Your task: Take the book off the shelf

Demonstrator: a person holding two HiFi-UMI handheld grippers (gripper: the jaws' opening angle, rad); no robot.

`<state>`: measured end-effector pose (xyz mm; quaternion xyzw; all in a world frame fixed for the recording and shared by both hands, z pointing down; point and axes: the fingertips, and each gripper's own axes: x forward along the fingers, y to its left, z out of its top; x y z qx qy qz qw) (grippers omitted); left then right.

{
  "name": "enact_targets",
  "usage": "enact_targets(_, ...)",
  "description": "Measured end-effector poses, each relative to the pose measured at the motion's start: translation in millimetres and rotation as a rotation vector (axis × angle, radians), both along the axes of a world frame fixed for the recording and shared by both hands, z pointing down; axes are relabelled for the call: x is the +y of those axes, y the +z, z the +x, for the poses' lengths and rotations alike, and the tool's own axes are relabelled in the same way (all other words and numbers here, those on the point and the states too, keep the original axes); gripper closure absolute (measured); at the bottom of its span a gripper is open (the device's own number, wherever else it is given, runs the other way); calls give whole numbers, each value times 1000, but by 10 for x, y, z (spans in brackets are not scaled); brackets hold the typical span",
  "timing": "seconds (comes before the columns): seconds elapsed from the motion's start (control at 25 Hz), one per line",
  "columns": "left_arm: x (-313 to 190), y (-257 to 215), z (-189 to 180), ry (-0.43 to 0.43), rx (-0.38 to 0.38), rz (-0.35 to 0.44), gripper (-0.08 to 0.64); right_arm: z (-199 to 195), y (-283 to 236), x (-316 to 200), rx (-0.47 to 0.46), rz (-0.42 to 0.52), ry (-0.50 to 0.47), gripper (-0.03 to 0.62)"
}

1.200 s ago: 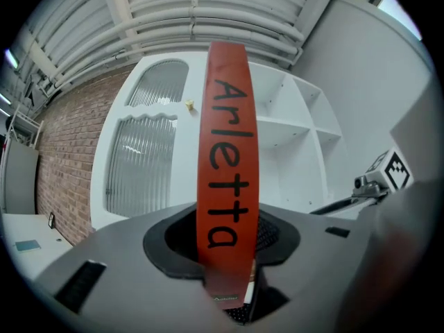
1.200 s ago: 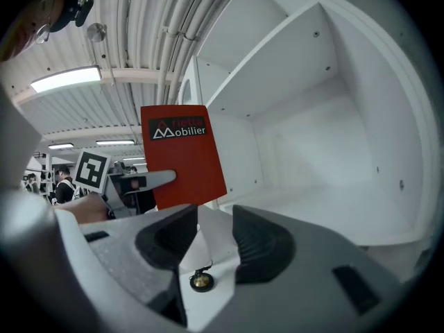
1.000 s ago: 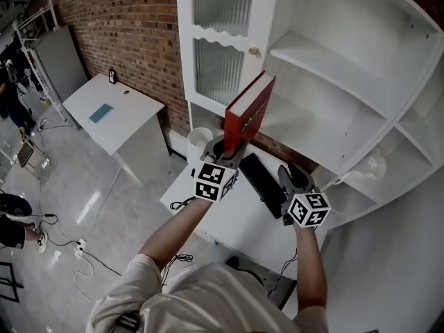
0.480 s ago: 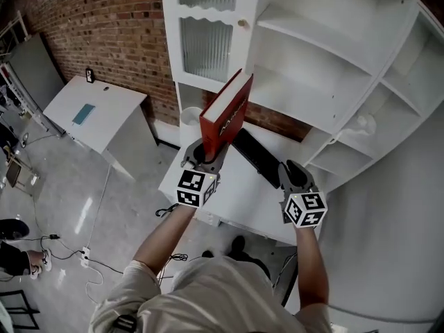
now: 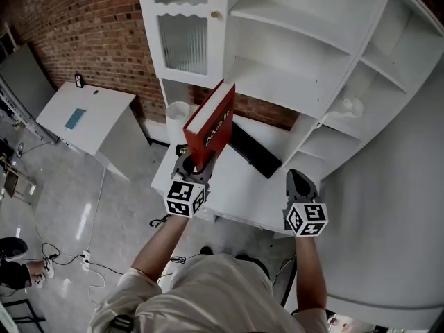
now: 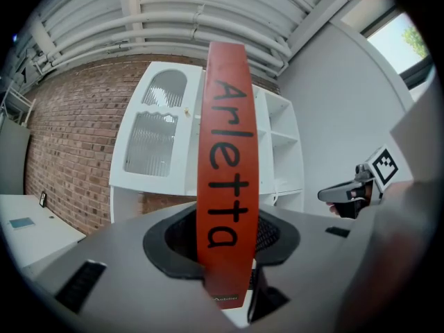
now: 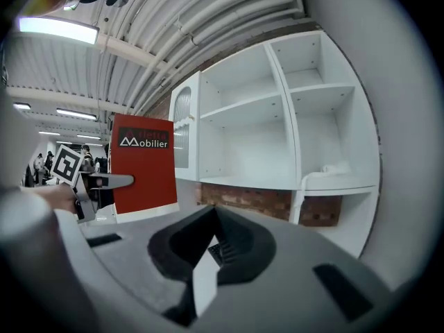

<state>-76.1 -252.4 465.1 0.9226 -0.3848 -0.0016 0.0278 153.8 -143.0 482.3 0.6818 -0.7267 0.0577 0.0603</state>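
My left hand-held gripper (image 5: 196, 165) pinches the red book (image 5: 211, 123) at its lower end, away from the white shelf (image 5: 291, 89); my right hand-held gripper (image 5: 300, 180) has just closed on nothing.

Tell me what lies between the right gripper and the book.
Head view: a long black thing on the desk, between book and right gripper, whose jaws just closed empty.

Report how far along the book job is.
Done: the red book is clear of the white shelf unit. In hand: the left hand-held gripper clamps it upright in front of the unit. Left: nothing visible, except perhaps setting it down.
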Motion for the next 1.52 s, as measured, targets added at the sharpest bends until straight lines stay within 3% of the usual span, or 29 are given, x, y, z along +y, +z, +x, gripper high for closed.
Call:
enact_targets(0.52,349,49,180,-80,2,-19,416,605,-135,229,64,41,-37,589)
enact_targets(1.52,304,65,354,-86,-6,-19,416,681,-263,143,71,76,-68,589)
